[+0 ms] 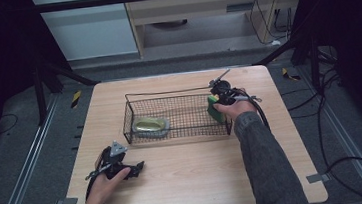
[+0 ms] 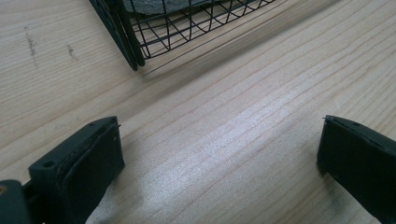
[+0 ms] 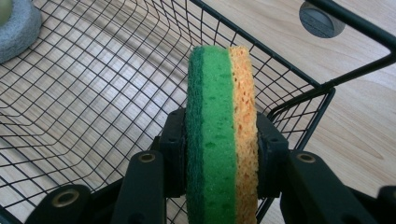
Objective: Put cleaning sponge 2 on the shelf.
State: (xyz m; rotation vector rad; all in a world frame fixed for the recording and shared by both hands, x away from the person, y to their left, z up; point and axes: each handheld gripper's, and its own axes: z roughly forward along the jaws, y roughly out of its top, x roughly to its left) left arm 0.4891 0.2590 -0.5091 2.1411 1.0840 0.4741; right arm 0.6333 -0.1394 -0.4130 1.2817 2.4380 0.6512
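A black wire basket stands in the middle of the wooden table. My right gripper is at the basket's right end, shut on a green and yellow sponge held on edge. In the right gripper view the sponge is squeezed between the two jaws above the basket's mesh floor, near its corner. A grey pad with a yellow-green top lies in the basket's left part. My left gripper rests on the table in front of the basket, open, its jaws wide apart over bare wood.
The basket's near corner stands just ahead of the left gripper. The table's front half is bare wood. Black frame legs and cables stand around the table on the grey floor. A round grey mark sits on the table beyond the basket rim.
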